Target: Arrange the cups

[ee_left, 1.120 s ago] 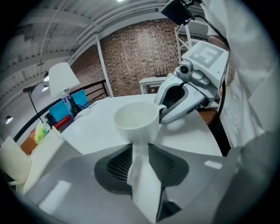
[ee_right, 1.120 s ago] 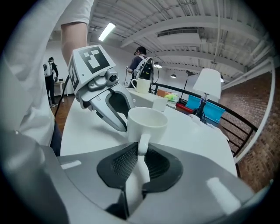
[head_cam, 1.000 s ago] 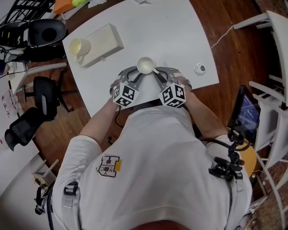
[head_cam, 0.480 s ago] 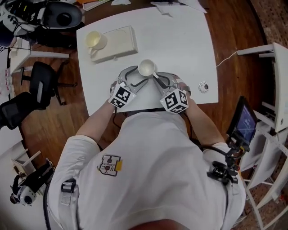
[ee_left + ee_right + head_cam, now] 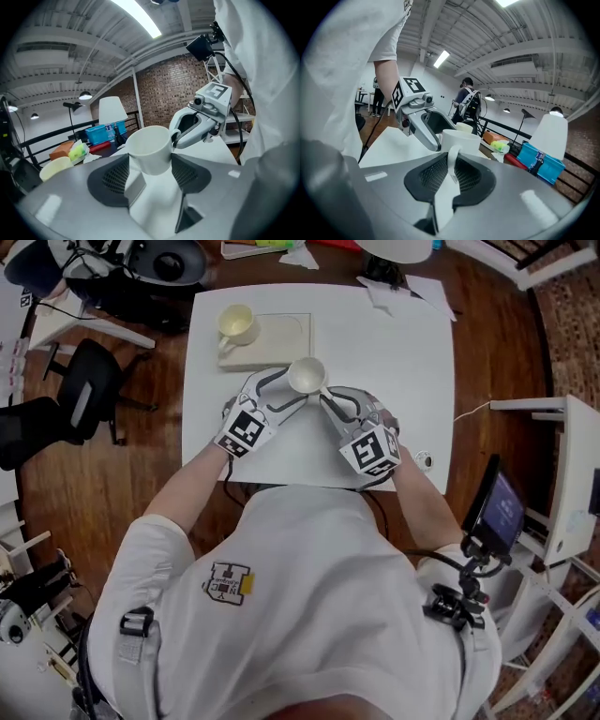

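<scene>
Head view looked steeply down from above the person's shoulders, far enough out to take in the whole white table [image 5: 412,352]. Left and right gripper views sat low and close, roughly level, angled inward toward each other. All three shared the white cup [image 5: 306,374]. Both gripper views also caught the same lamp [image 5: 112,110] behind it.
</scene>
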`<state>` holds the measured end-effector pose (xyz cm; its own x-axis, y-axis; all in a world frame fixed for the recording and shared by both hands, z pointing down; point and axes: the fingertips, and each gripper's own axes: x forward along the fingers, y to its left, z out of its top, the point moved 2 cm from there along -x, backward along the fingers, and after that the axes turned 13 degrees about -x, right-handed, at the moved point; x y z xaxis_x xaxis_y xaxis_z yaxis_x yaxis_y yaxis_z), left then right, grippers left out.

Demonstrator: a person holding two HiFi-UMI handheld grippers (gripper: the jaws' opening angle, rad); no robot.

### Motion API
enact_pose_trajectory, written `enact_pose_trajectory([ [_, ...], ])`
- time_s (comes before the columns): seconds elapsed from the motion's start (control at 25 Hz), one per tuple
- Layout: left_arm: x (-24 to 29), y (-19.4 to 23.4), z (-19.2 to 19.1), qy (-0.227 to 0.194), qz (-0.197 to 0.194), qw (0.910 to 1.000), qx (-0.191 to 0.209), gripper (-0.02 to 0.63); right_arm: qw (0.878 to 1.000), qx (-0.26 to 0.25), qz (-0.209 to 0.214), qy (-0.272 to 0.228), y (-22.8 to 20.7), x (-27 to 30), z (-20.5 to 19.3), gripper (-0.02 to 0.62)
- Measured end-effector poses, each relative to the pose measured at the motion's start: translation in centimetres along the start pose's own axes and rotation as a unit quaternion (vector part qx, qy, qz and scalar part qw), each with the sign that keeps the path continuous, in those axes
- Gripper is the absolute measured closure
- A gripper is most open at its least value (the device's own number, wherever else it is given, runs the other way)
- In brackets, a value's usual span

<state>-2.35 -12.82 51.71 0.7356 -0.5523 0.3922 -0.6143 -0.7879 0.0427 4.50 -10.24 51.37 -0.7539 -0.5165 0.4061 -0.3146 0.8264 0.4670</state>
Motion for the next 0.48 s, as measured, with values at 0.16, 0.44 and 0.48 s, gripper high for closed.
enact_pose_trajectory([
  [0.16,-0.4,3.7,0.9,-0.005,0.034,0.9994,-0.008,0.322,0.999,-0.027,0.017,-0.012,-2.5,3.1,1.1,0.555],
  [0.44,1.2,8.6,0.7,-0.001,0.102,0.9936,-0.049,0.324,0.997,-0.052,0.061,-0.024,-6.3,7.6,0.4,0.555],
  [0.48,1.4,9.1,0.5,0.001,0.112,0.9922,-0.056,0.325,0.996,-0.052,0.068,-0.026,-6.6,8.2,0.2,0.555],
])
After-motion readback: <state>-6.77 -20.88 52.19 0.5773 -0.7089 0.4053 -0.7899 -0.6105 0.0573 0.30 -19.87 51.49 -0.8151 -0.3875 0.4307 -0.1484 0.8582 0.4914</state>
